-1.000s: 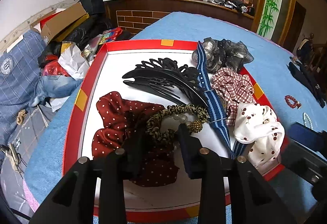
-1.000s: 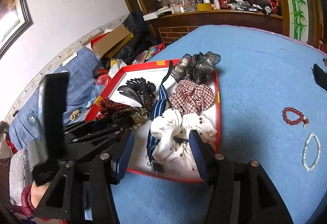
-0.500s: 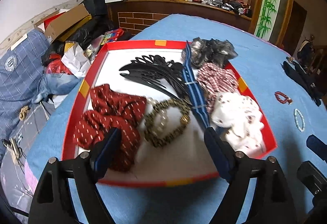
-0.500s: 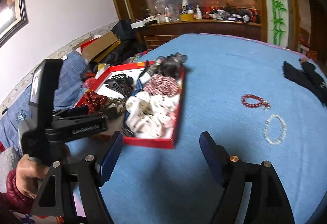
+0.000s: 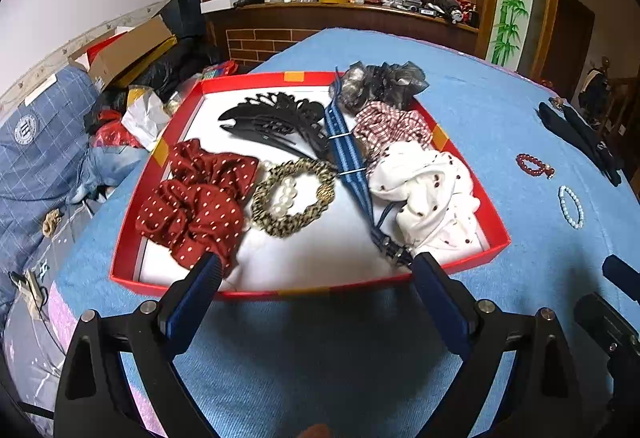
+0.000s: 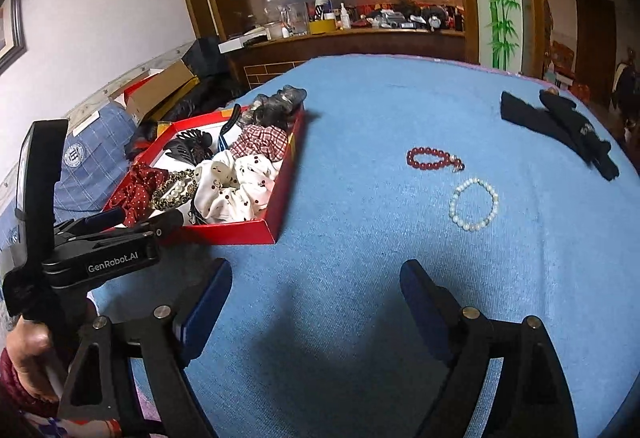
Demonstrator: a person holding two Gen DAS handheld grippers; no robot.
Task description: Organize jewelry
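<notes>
Nearest in the left wrist view, the left gripper [image 5: 316, 270] hangs over the blue cloth [image 5: 320, 358] just short of the red tray [image 5: 132, 234]; its fingers [image 5: 192, 298] have just been opening and stand wide apart, nothing between them, tips level with the tray's near wall. In the right wrist view the right gripper [image 6: 316, 278] is over bare cloth to the right of the tray; its fingers [image 6: 208, 302] have likewise just been opening, stand spread, and grip nothing. A hand [image 6: 28, 362] holding the left gripper's handle shows at the lower left edge of that view. Inside the tray, near to far: a dark red dotted scrunchie [image 5: 196, 198] at the left, a leopard-print hair tie [image 5: 294, 198] with a pearl piece [image 5: 286, 196] inside its ring at centre, a white dotted scrunchie [image 5: 428, 198] at the right. A blue striped band [image 5: 346, 158] runs lengthwise between the centre and right items. Behind these lie black hair clips [image 5: 276, 120], a red checked scrunchie [image 5: 392, 126], and a grey sheer scrunchie [image 5: 380, 84] at the far right corner, overlapping the rim. Outside the tray, well apart to the right on the cloth, lie a white bead bracelet [image 6: 474, 210] and, just beyond it, a red bead bracelet [image 6: 434, 158], not touching. Farther right is a black fabric item [image 6: 560, 122]. Beyond the bench stands a cluttered wooden counter [image 5: 340, 8].
</notes>
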